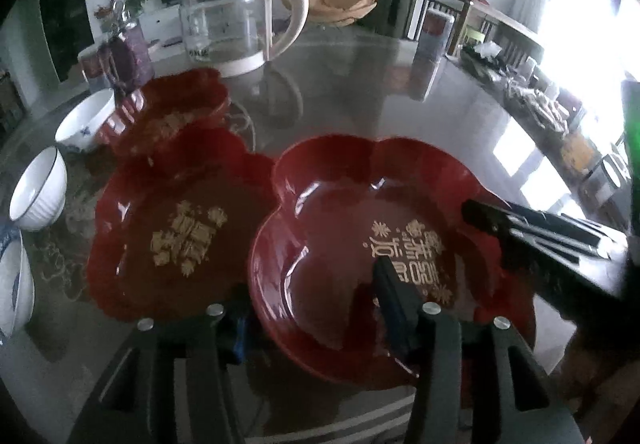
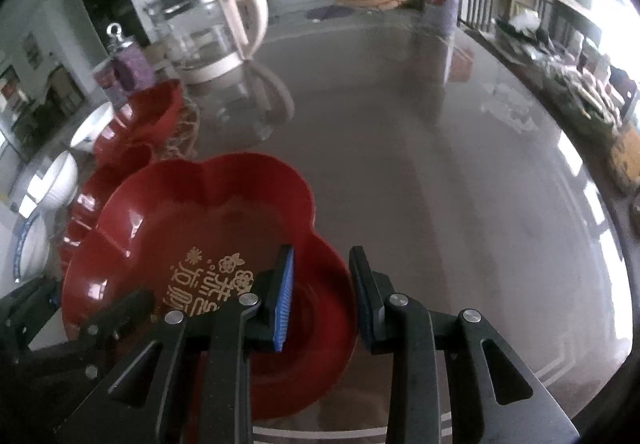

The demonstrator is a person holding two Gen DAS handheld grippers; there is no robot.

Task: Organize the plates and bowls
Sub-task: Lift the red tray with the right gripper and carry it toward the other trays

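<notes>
Both of your grippers straddle the nearest red plate [image 2: 208,228] at the table's [image 2: 440,184] near edge. Your right gripper [image 2: 322,296] has its jaws spread across the plate's right rim; your left gripper [image 1: 312,308] likewise straddles the near rim, unclenched. Two more red plates [image 1: 172,236] and white bowls [image 1: 38,188] sit along the left edge.

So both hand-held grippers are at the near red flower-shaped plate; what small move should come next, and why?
Probably close the right hand-held gripper on the rim of the near red flower-shaped plate. Its fingers sit apart, one inside the rim and one outside, so the plate is straddled but not clamped. The left hand-held gripper also brackets the rim, and two more red plates wait beside it.
</notes>
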